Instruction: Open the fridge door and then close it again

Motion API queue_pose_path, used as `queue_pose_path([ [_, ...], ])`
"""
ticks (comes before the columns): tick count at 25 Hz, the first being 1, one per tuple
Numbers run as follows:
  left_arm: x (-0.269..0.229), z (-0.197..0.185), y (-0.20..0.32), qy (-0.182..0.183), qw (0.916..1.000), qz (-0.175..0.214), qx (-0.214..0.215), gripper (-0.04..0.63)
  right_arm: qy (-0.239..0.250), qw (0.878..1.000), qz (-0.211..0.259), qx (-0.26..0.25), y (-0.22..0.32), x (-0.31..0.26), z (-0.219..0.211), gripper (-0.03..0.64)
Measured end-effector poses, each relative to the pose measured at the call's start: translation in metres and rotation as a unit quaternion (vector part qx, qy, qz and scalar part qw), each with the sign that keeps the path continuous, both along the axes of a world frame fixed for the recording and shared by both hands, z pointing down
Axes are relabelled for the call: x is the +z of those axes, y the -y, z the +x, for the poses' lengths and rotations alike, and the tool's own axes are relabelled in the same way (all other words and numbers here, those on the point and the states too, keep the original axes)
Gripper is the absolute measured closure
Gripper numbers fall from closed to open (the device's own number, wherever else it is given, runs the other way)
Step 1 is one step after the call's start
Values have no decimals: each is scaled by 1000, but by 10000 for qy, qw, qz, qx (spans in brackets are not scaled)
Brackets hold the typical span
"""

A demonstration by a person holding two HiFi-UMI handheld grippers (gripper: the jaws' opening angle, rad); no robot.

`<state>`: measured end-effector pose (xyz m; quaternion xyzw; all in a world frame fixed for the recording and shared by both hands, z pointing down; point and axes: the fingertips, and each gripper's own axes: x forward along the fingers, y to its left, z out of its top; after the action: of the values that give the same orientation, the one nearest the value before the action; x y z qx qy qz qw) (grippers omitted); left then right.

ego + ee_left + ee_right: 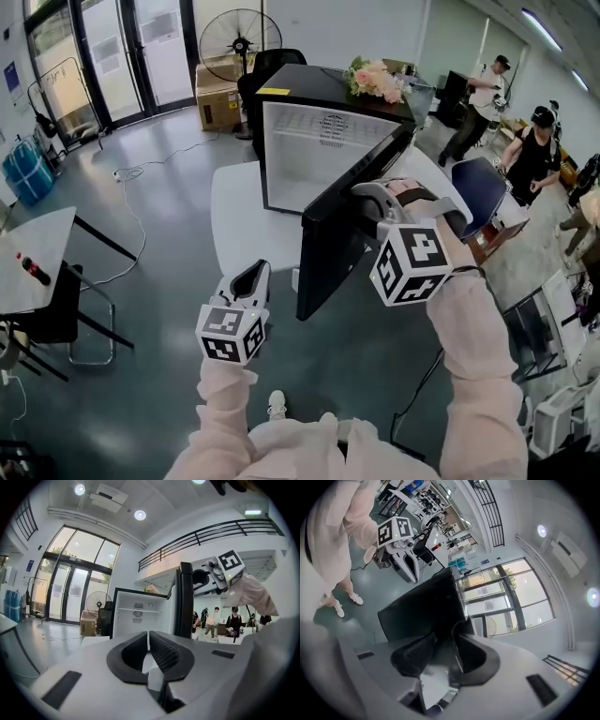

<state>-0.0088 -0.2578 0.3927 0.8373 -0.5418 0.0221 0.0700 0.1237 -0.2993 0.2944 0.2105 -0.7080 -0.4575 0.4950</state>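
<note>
Fridge [328, 141] stands on the white table [239, 225], its black door [347, 234] swung wide past the table's near edge. At the door's top edge the right gripper [373, 199] has its fingers spread. The left gripper [251, 277], fingers pressed together and empty, hangs off the near edge.

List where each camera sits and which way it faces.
Head view: on the person's head, looking steeply down at the open fridge and its door; both sleeves, left tool and right tool show.
Left gripper view: on the left tool, facing along its closed jaws into the fridge; the right tool shows.
Right gripper view: on the right tool, facing along its parted jaws at the door; the left tool shows.
Both gripper views share the door.
</note>
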Motion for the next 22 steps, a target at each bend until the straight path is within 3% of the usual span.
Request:
queue_pose_path([
  [22, 11, 104, -40, 64, 9997, -46, 248, 583, -483, 9981, 4, -376, -52, 7, 140, 446],
])
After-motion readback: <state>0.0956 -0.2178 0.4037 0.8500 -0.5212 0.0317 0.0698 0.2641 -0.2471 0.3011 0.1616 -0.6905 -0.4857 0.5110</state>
